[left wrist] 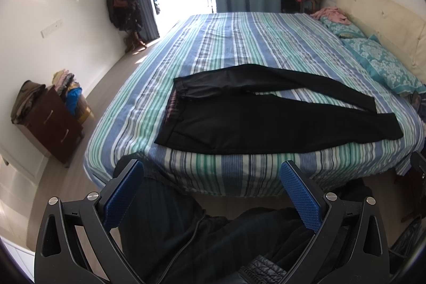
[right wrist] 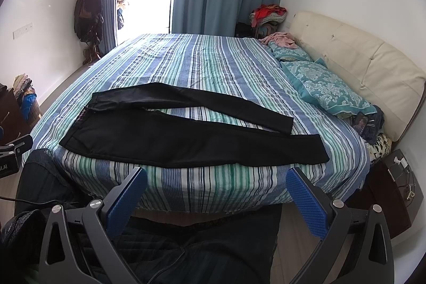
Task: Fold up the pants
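Note:
Black pants [left wrist: 266,121] lie spread flat near the front edge of the striped bed [left wrist: 234,44], waistband to the left, both legs running to the right and slightly apart. They also show in the right wrist view [right wrist: 186,135]. My left gripper [left wrist: 213,169] is open and empty, held back from the bed's front edge, below the pants. My right gripper [right wrist: 217,177] is open and empty, likewise short of the bed [right wrist: 202,63], in front of the near leg.
Teal pillows [right wrist: 324,87] and a cream headboard [right wrist: 354,57] are at the right. A dark drawer unit [left wrist: 50,121] with piled clothes stands at the left. A nightstand [right wrist: 394,177] is at the right. My dark-clothed legs [left wrist: 199,230] are below the grippers.

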Demonstrator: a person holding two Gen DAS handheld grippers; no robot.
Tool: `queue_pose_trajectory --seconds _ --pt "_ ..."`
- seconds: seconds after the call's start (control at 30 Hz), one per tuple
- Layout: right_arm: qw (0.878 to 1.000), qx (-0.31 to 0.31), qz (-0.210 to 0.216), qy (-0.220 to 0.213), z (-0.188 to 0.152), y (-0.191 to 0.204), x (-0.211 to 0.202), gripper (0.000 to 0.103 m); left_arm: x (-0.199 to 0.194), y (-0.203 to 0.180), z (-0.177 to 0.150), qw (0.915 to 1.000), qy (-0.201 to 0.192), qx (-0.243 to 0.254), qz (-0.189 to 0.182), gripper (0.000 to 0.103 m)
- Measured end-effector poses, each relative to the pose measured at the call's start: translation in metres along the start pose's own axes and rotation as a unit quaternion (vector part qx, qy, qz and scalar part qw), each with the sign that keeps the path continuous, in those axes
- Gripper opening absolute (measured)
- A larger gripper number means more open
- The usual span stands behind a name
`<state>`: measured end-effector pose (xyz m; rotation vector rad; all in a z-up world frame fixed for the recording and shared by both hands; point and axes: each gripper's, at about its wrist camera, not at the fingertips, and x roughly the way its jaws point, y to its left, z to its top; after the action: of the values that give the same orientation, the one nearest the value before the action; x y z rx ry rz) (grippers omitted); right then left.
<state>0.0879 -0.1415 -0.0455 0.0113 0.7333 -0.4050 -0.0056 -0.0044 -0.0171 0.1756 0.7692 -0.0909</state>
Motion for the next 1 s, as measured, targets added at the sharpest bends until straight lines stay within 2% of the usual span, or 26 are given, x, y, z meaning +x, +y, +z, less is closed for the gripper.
queue_pose_trajectory --seconds 0.2,0.3,0.4,0.57,0.67,0.83,1.0 --pt "0.997 -0.034 0.051 -0.046 -0.002 0.011 -0.017 0.103 0.0 -0.002 -0.002 1.0 -0.002 0.0 -0.004 0.103" --pt "0.994 -0.067 0.05 -0.064 -0.004 0.023 -0.023 0.103 -0.001 -0.001 0.0 1.0 0.0 -0.003 -0.006 0.103" --pt "0.993 -0.089 0.032 -0.071 -0.005 0.033 -0.025 0.103 0.0 0.0 0.001 0.9999 0.005 -0.005 -0.009 0.103" --pt "0.996 -0.053 0.044 -0.062 -0.002 0.019 -0.017 0.103 0.004 0.005 0.012 0.9995 0.009 -0.008 -0.028 0.103" --pt "0.996 -0.017 0.064 -0.063 0.001 0.002 -0.001 0.103 0.014 0.002 0.028 0.9992 -0.004 -0.007 -0.039 0.103" --pt "0.995 0.03 0.09 0.012 0.0 -0.018 0.06 0.102 0.037 -0.019 0.056 0.9989 -0.001 0.019 -0.043 0.103" --pt "0.995 0.043 0.092 -0.007 0.003 -0.041 0.078 0.102 0.051 -0.033 0.074 0.9978 -0.003 0.036 -0.055 0.103"
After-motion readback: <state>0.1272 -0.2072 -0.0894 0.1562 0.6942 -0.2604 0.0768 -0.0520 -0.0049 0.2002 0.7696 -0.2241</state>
